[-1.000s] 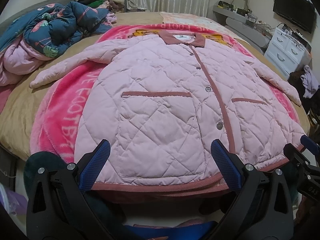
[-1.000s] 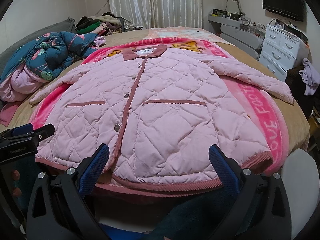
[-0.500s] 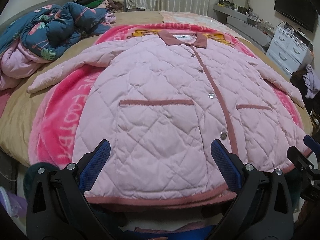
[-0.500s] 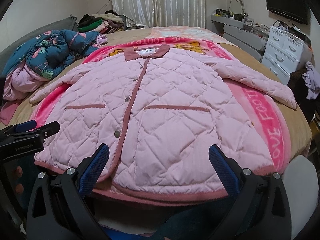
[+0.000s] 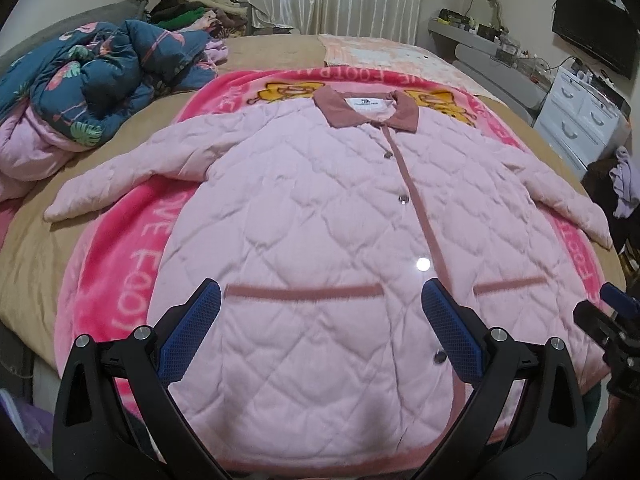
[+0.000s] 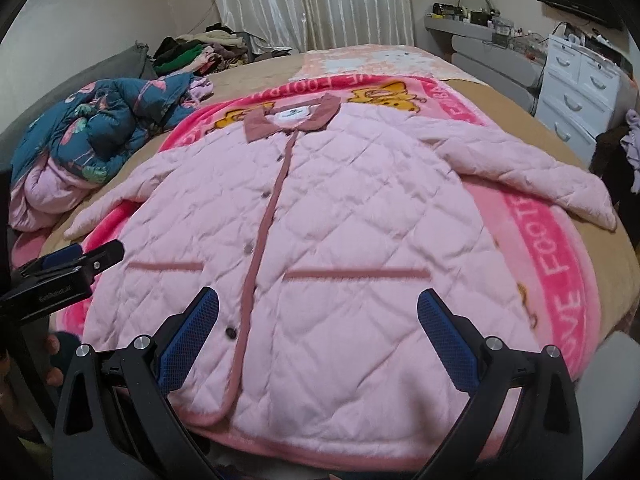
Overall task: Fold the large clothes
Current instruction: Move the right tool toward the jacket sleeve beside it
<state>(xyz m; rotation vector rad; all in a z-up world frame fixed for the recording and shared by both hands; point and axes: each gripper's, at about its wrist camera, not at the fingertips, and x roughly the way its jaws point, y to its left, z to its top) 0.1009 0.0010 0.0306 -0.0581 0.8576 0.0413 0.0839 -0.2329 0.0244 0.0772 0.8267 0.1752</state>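
Observation:
A pink quilted jacket (image 5: 320,216) lies flat and buttoned on a bright pink blanket (image 5: 132,264) on the bed, collar at the far end, both sleeves spread out. It also shows in the right wrist view (image 6: 340,232). My left gripper (image 5: 320,336) is open and empty above the jacket's lower left part, near the left pocket. My right gripper (image 6: 318,336) is open and empty above the lower right part. Each gripper shows at the edge of the other's view: the right one (image 5: 612,320), the left one (image 6: 68,268).
A blue flowered quilt (image 5: 92,84) and pink bedding are heaped at the bed's left. Clothes are piled at the far left by the curtains. White drawers (image 5: 584,116) and a shelf stand right of the bed, under a wall TV (image 5: 592,40).
Both grippers have moved forward and up over the jacket, from its hem toward the pockets. The jacket has not moved. Both stay open.

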